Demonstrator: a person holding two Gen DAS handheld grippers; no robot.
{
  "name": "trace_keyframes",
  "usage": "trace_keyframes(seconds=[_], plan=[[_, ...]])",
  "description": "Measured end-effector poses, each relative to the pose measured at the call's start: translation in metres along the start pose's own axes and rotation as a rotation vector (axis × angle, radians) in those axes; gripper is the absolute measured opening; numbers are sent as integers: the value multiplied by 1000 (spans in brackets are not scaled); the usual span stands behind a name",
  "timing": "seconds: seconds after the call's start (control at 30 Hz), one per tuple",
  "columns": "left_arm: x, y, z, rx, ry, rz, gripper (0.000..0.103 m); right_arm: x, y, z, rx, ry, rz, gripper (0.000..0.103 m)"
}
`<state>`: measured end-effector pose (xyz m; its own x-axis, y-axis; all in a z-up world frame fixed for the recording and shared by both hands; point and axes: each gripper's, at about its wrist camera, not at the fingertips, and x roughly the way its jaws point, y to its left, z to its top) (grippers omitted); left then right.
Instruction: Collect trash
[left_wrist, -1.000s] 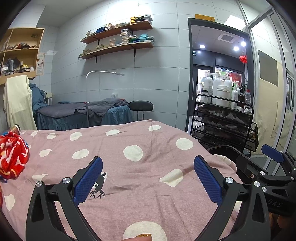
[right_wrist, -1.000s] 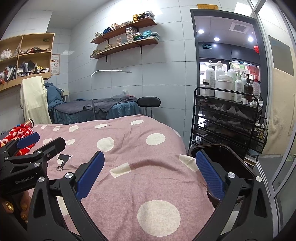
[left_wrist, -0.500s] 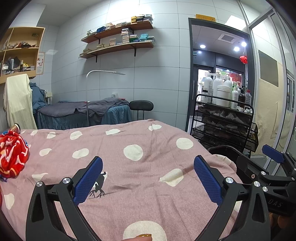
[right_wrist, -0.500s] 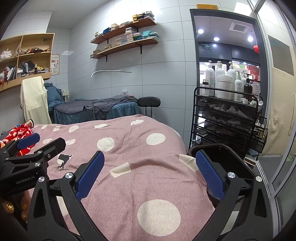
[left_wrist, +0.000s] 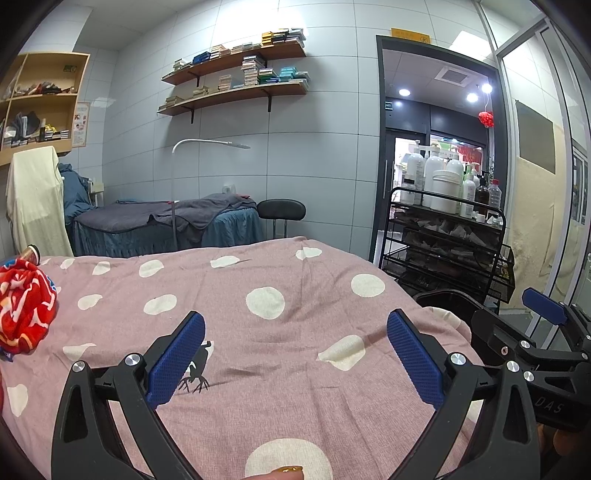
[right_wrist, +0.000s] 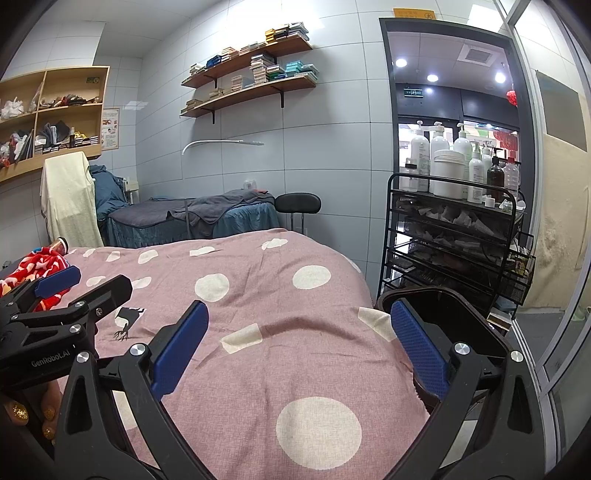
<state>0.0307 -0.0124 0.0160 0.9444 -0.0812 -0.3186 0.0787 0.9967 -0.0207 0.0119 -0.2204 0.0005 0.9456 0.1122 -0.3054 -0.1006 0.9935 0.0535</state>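
Both grippers hang over a bed with a pink spotted cover (left_wrist: 295, 369). The left gripper (left_wrist: 295, 360) has its jaws spread wide with nothing between them. The right gripper (right_wrist: 301, 354) is spread wide too, and holds nothing.

Where is the trash? No clear scrap of it lies on the cover. At the far left end of the bed sits a red bundle (left_wrist: 24, 304) with white marks, and a small round can or tube (right_wrist: 59, 244) pokes up just behind it. That bundle may be a crumpled wrapper or only a cloth; it is too far off at the edge to tell. A black bin (right_wrist: 443, 317) stands beside the bed on the right, near the black wire cart (right_wrist: 454, 236) (the one with white bottles on top).

If the bundle is the trash, it is likely soft and light and would squash easily. A pinch on a raised fold near its top should hold it. The can looks hard and smooth, so it may slip; take it across its middle.
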Motion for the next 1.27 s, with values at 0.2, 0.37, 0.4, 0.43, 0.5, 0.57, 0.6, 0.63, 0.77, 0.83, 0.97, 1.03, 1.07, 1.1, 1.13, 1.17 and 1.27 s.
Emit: trace_keyframes(seconds=[0.2, 0.37, 0.4, 0.43, 0.5, 0.57, 0.6, 0.63, 0.77, 0.83, 0.97, 1.03, 1.07, 1.1, 1.13, 1.17, 1.27], plan=[[-1, -2, 0, 0, 0, -2, 98, -1, 0, 0, 1, -1, 1, 98], [-1, -2, 0, -1, 0, -1, 98, 0, 0, 0, 1, -1, 1, 98], [-1, -1, 0, -1, 0, -1, 98, -1, 0, 0, 1, -1, 0, 98], [-1, -1, 0, -1, 0, -1, 98, -1, 0, 0, 1, -1, 0, 98], [-1, -1, 0, -2, 1, -3, 98, -1, 0, 0, 1, -1, 1, 98], [0, -3, -1, -3, 3, -7, 98, -1, 0, 0, 1, -1, 0, 98], [0, -4, -1, -3, 3, -7, 98, -1, 0, 0, 1, -1, 0, 98], [-1, -5, -1, -2, 2, -7, 98, 0, 0, 0, 1, 0, 0, 98], [-1, -3, -1, -9, 2, -9, 98, -1, 0, 0, 2, -1, 0, 98], [-1, -4, -2, -16, 2, -13, 98, -1, -1, -1, 4, 0, -2, 98], [-1, -3, -2, -19, 4, -13, 98, -1, -2, -1, 8, 0, -4, 98], [-1, -3, -2, -18, 3, -10, 98, -1, -2, -1, 8, 1, -3, 98], [0, -2, -2, -20, 3, -10, 98, -1, -2, 0, 8, 0, -3, 98], [0, -2, -2, -21, 4, -10, 98, -1, -2, -1, 7, 0, -3, 98], [0, -2, -2, -22, 6, -10, 98, -1, -2, -1, 7, 0, -4, 98], [0, -1, -3, -23, 8, -10, 98, -1, -2, 0, 8, 0, -4, 98], [1, 0, -2, -27, 10, -12, 98, -1, -3, -1, 10, 0, -5, 98]])
